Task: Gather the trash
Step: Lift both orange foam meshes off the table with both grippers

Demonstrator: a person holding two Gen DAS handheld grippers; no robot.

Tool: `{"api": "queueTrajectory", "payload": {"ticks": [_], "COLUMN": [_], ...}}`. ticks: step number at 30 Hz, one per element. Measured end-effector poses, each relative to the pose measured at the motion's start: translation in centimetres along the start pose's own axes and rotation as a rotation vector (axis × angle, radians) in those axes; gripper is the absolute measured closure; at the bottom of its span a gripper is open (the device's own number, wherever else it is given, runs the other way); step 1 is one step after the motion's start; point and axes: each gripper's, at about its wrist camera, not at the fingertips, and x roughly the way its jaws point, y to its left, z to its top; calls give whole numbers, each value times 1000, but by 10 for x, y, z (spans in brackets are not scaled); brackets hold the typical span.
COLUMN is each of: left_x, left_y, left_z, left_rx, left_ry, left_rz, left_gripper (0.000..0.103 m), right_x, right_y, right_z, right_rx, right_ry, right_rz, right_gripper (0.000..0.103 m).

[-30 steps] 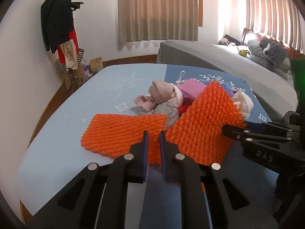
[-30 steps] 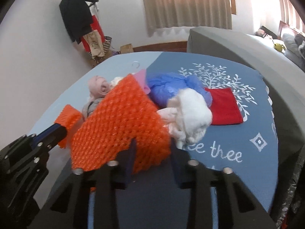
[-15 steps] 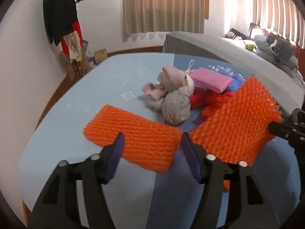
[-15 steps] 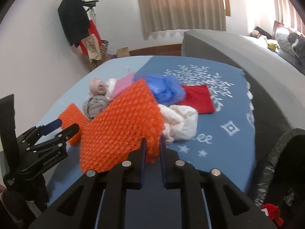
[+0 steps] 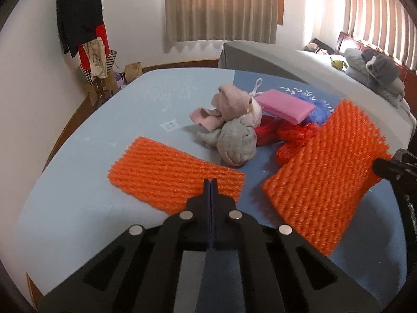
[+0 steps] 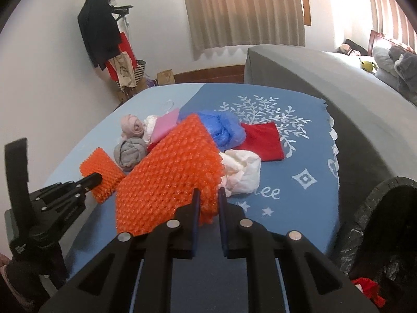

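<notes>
One orange foam net (image 5: 169, 170) lies flat on the blue bed cover (image 5: 156, 99); it also shows in the right wrist view (image 6: 103, 173). My left gripper (image 5: 210, 182) is shut and empty, its tips over that net's near edge. My right gripper (image 6: 207, 195) is shut on a second orange foam net (image 6: 172, 174) and holds it lifted and tilted; it shows at the right of the left wrist view (image 5: 323, 172). Behind lie rolled pink (image 5: 232, 101) and grey (image 5: 238, 143) cloths, a pink pad (image 5: 285, 105), a blue plastic bag (image 6: 224, 127) and white crumpled trash (image 6: 243, 170).
A black trash bag (image 6: 383, 232) stands open at the bed's right edge with something red inside. A red cloth (image 6: 263, 140) lies on the cover. A grey bed (image 6: 325, 78) is behind. A coat rack (image 5: 80, 23) stands by the left wall.
My left gripper let go of the first net, opened, then shut empty. My right gripper closed on the second net and drew it back to the right, off the pile.
</notes>
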Motion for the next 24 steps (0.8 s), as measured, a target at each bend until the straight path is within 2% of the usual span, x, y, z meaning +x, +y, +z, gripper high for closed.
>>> {"api": "queueTrajectory", "payload": {"ticks": [3,5,9,10,15,18,19,20,21,23,24], "left_x": [-4,-5,-2,1,22,24,24,23,22,21,21], "left_y": [1,4,12,13,19,15,14,13,11,7,6], "left_z": [0,0,1,1,-4,-2,-2,-2,-2,-1,-1], "left_rx": [-11,-28,-60,-69,-104,-82,-75,-68,-61,-42,-38], "left_ry": [0,1,16,31,111,119,116,108,103,93,89], "left_rz": [13,32,69,78,48,40,38,30,21,-2,-17], "left_gripper": [97,63,39,29,24,25,33,47,55,82,87], "right_x": [2,4,9,10,14,17,18,18,18,18,18], "right_y": [0,0,0,1,1,0,0,0,0,-1,-1], "right_z": [-2,-3,-6,-7,-10,-10,-9,-9,-9,-9,-9], "right_rx": [0,1,0,0,-4,-3,-3,-2,-2,-6,-5], "right_ry": [7,13,26,28,37,40,42,42,42,42,42], "right_rz": [-1,0,0,1,1,0,0,0,0,0,1], "right_gripper": [90,90,90,90,90,90,90,90,90,90,90]}}
